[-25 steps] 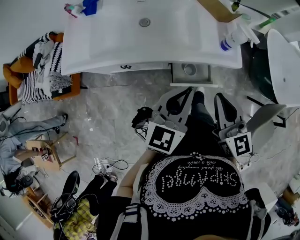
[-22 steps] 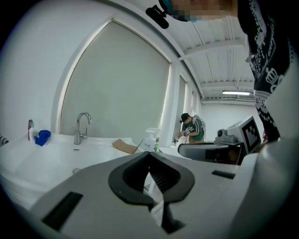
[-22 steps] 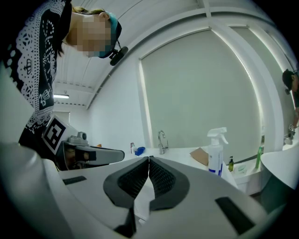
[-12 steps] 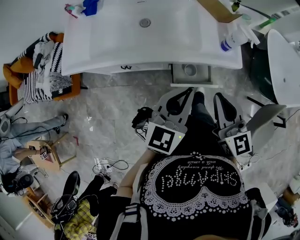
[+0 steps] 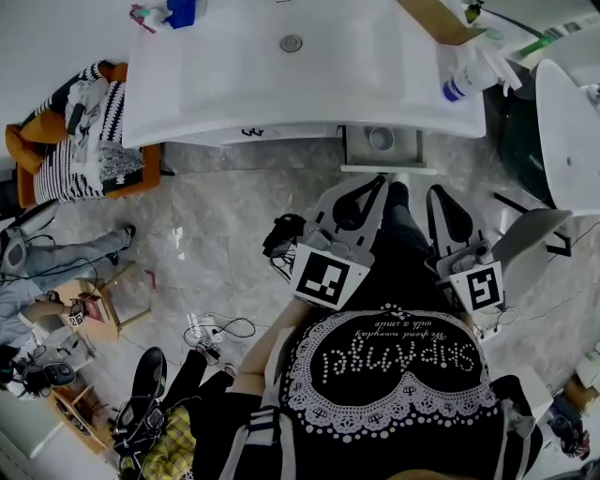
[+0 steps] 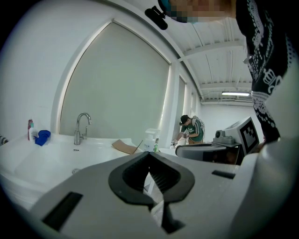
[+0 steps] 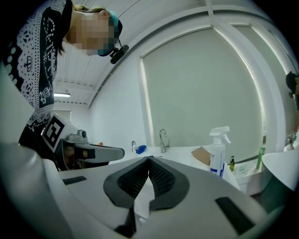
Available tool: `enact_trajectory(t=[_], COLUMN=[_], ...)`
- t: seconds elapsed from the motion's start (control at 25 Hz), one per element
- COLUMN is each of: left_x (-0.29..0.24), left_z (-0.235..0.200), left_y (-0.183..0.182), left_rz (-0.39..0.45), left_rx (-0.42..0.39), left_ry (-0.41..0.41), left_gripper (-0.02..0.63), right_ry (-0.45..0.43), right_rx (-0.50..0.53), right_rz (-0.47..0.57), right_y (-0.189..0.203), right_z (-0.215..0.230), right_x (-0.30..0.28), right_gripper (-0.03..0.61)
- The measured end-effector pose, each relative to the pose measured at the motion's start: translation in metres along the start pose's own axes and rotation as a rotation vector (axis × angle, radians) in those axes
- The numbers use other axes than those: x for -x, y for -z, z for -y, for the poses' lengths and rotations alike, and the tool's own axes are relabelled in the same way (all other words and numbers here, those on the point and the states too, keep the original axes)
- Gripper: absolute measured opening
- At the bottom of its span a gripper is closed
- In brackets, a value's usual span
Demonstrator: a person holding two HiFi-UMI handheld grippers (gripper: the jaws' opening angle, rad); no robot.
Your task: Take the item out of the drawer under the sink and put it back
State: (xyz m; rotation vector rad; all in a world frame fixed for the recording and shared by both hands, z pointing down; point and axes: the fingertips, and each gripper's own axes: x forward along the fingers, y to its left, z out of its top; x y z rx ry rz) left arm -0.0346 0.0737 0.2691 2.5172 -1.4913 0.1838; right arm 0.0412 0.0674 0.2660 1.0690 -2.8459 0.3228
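Left hand-held gripper, right hand-held gripper unmoved, both clenched empty; drawer stays open, item inside indistinct

spray bottle near cardboard sheet, striped cloth on orange chair

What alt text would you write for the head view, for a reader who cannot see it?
Seen from above, a person holds the left gripper and right gripper, both shut, before a white sink whose drawer is open.

The left tool, jaws together and empty, faces the white sink with its faucet.
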Motion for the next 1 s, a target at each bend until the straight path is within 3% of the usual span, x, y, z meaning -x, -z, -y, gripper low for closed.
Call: enact_trajectory(t=[1.0], left_x=[0.0046], left_z=[0.0042], left_y=[0.0047], left_rz=[-0.006], left_rx=[0.031], left_ry=[-0.011], left_gripper=[0.003], right_ry=[-0.009], right_rx=[-0.020], right_rz=[-0.027], right_y=[0.0063], right_z=[-0.0013], right_x=[0.0040], right_gripper=[0.018])
